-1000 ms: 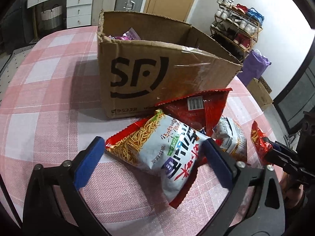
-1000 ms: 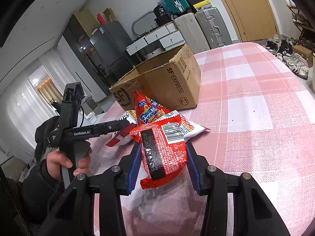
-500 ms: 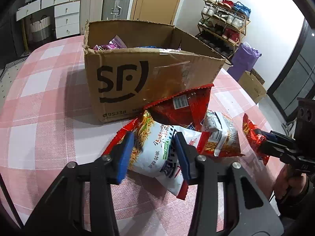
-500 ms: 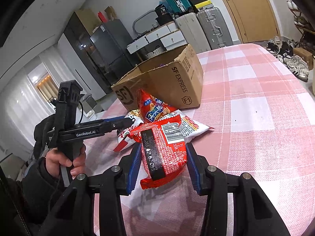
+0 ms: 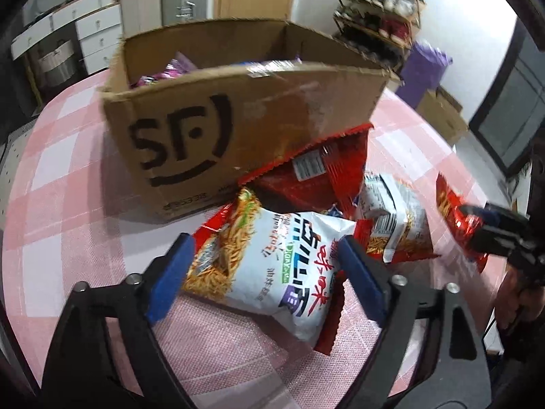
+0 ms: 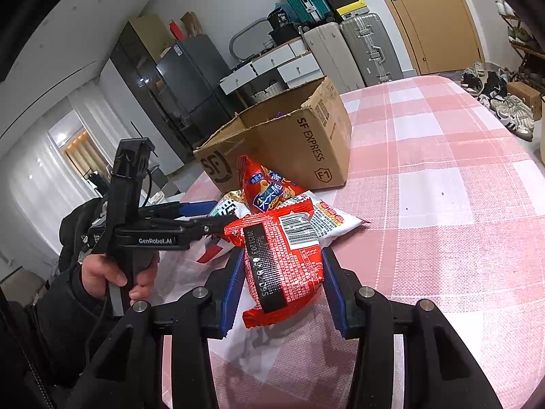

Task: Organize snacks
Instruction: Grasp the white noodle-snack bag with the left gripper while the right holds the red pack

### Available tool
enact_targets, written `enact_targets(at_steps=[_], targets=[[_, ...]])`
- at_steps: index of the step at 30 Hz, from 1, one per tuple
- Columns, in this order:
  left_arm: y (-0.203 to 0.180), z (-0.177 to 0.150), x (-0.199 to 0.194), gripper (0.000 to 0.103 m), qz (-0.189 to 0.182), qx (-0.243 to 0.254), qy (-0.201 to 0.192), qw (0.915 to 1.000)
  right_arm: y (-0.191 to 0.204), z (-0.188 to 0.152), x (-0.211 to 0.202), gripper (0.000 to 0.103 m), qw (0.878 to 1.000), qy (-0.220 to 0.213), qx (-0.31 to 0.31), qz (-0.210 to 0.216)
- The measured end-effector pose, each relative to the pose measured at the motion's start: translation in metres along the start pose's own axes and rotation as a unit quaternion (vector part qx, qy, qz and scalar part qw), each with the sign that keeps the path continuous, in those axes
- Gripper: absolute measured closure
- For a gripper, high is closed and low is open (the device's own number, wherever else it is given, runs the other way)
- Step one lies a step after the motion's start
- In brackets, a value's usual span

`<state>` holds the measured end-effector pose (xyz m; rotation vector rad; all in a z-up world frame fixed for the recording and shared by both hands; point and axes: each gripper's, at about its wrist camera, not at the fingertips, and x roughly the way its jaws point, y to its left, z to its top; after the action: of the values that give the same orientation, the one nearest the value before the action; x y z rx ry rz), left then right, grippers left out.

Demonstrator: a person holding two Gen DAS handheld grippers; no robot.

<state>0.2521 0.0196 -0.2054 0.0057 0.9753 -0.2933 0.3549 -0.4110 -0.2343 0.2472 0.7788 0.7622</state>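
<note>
My left gripper (image 5: 265, 269) is shut on a white and red noodle-snack bag (image 5: 272, 259), held a little above the table in front of the open SF cardboard box (image 5: 238, 129). My right gripper (image 6: 282, 289) is shut on a red snack packet (image 6: 282, 266). That packet also shows in the left wrist view (image 5: 456, 218). A red bag (image 5: 323, 170) leans on the box. A grey and white bag (image 5: 391, 218) lies beside it. The box (image 6: 289, 146) holds purple packets (image 5: 170, 71).
The table has a pink and white checked cloth (image 6: 442, 204). A blue and red snack bag (image 6: 269, 191) and a white one (image 6: 327, 221) lie by the box. Suitcases (image 6: 351, 47), drawers and a shoe rack (image 5: 378, 10) stand beyond the table.
My left gripper closed on the noodle-snack bag, then lifted it and moved toward the box. Its jaws now stand wider apart around the bag. The right gripper has kept still with its packet.
</note>
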Motion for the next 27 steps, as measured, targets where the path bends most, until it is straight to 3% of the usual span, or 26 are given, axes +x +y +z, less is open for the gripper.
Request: enact_targets(at_steps=[6,8,12,15,19,27], targets=[[0.003,0.007,0.016,0.0,-0.004,0.022,0.026,0.9994,-0.002,0.0,0.0,0.058,1.0,-0.001,0.003,0.001],[0.007,0.007,0.025,0.0,-0.024,0.02,0.047,0.9984,-0.002,-0.001,0.0,0.058,1.0,-0.001,0.004,0.0],[0.006,0.004,0.025,0.003,-0.026,0.033,0.049,0.9979,-0.003,0.0,-0.002,0.058,1.0,-0.002,0.005,0.0],[0.009,0.005,0.02,0.014,-0.032,0.032,0.049,0.9977,-0.004,-0.001,-0.001,0.058,1.0,-0.001,0.008,-0.001],[0.01,0.002,0.011,0.038,-0.053,0.02,0.049,0.9972,-0.004,-0.001,-0.001,0.058,1.0,0.0,0.008,0.0],[0.006,-0.001,-0.005,0.048,-0.046,0.009,0.038,0.9982,0.0,0.0,-0.006,0.058,1.0,-0.005,0.004,-0.002]])
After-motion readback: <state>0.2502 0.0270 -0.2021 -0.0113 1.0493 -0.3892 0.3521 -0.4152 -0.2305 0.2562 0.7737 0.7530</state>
